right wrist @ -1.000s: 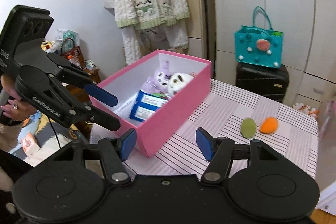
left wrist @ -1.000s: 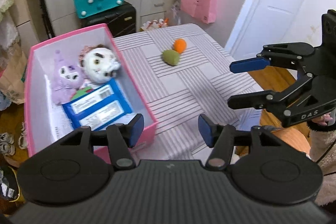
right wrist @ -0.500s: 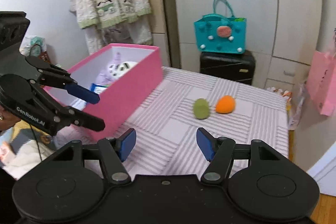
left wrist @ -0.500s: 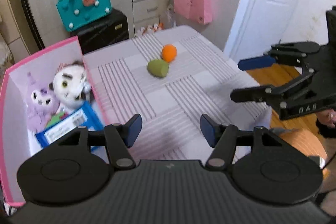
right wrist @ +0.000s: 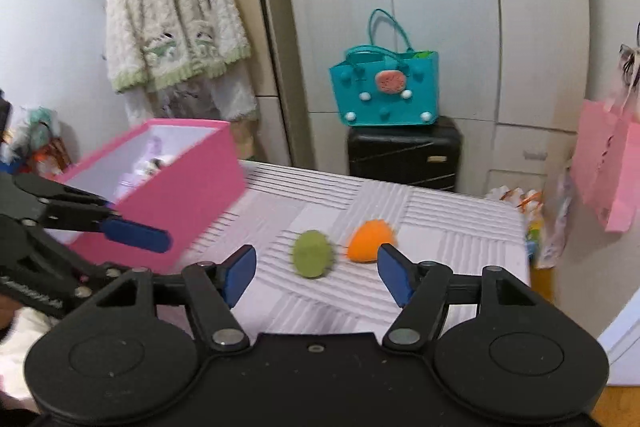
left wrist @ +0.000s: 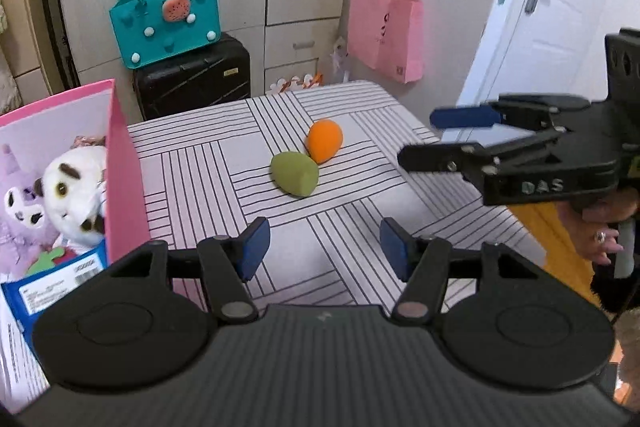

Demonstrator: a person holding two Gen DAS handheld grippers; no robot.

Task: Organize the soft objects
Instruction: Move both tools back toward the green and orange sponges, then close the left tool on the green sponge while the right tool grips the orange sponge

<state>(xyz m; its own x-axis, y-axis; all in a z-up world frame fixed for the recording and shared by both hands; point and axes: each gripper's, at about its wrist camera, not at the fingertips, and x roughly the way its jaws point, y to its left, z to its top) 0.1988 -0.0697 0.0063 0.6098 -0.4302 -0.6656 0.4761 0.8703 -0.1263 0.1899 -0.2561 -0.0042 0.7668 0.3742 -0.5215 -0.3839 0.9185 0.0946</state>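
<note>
Striped tablecloth (left wrist: 224, 163) is covering the table, w/ a green sponge (left wrist: 295, 174) and an orange sponge (left wrist: 324, 140) lying touching near the middle, orange at approx 1 o'clock of green, and a pink box (left wrist: 122, 163) sitting at 9 o'clock holding plush toys (left wrist: 74, 187) & a blue packet (left wrist: 52, 285). Left gripper (left wrist: 324, 247) is hanging over the cloth w/ jaws apart, nothing btwn them, sponges lying beyond at 12 o'clock. Right gripper (right wrist: 316, 269) has just been opening, also holding nothing, w/ the sponges beyond its tips.

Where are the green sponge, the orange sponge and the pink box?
green sponge (left wrist: 295, 173), left wrist view, middle of its top.
orange sponge (left wrist: 325, 139), left wrist view, its rounded body.
pink box (right wrist: 188, 195), right wrist view, outer side wall.
</note>
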